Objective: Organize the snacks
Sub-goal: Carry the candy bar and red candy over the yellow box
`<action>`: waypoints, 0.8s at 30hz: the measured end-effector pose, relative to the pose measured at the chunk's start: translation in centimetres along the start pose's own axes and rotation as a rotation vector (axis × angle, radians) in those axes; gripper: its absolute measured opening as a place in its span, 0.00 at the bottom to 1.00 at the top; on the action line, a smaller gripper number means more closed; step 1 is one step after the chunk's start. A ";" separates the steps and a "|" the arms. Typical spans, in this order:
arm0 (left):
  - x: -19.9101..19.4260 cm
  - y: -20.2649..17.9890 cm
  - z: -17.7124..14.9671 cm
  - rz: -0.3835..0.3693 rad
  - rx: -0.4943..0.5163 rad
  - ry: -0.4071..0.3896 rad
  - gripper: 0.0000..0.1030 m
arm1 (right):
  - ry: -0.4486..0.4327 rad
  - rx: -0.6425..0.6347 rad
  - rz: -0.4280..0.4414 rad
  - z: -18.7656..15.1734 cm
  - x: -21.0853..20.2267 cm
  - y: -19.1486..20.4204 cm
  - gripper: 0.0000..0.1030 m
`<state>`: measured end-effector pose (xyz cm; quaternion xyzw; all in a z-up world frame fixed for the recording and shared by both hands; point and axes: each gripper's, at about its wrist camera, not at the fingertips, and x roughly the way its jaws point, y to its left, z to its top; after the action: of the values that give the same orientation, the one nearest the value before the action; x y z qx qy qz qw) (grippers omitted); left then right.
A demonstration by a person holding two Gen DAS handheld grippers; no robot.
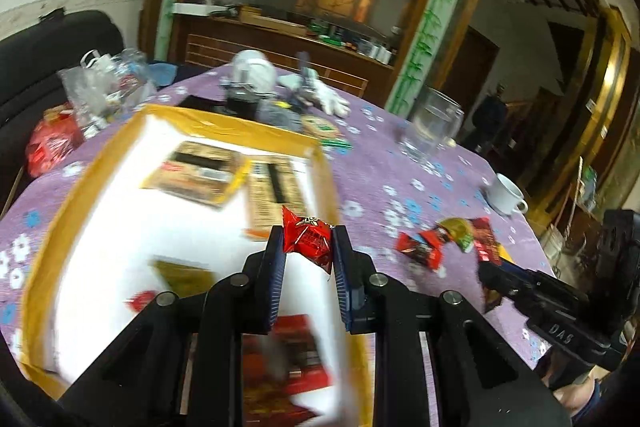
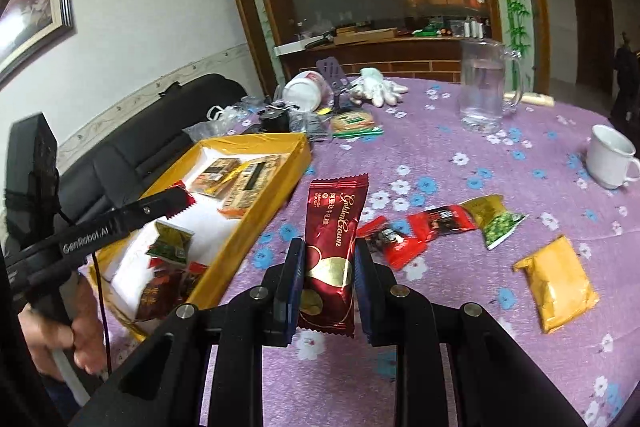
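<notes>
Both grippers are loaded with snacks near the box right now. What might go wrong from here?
1. The left gripper pinches the small red candy only at its fingertips; it might slip out before the yellow box.
2. The right gripper holds the long maroon bar low down, so its top may catch the box wall.
3. Both grippers are close and might collide over the box.

Box (image 1: 192, 119) contents motion-blurred, near red packet (image 1: 288, 355) perhaps partly hidden behind tool
</notes>
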<state>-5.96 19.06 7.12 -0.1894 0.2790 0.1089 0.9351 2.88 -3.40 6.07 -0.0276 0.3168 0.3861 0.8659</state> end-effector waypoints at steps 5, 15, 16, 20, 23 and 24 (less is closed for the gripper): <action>-0.2 4.4 0.0 0.034 -0.073 0.012 0.20 | 0.020 0.039 0.046 0.4 0.1 1.8 0.24; 0.7 8.5 -0.9 0.055 -0.149 0.040 0.20 | 0.141 0.031 0.161 0.9 5.3 11.4 0.23; 0.7 8.6 -1.0 0.055 -0.146 0.041 0.20 | 0.148 0.033 0.164 0.9 6.2 12.1 0.23; 0.9 8.6 -1.4 0.057 -0.130 0.035 0.20 | 0.155 0.006 0.131 0.2 8.5 13.3 0.23; 0.8 8.1 -1.5 0.081 -0.102 0.012 0.20 | 0.168 -0.022 0.112 -0.6 9.3 13.5 0.23; 0.9 7.7 -1.5 0.098 -0.087 0.009 0.20 | 0.172 -0.027 0.106 -0.8 9.5 13.5 0.23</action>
<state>-8.36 25.51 3.20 -0.2166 0.2873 0.1659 0.9182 -2.01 12.01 2.66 -0.0555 0.3855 0.4321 0.8134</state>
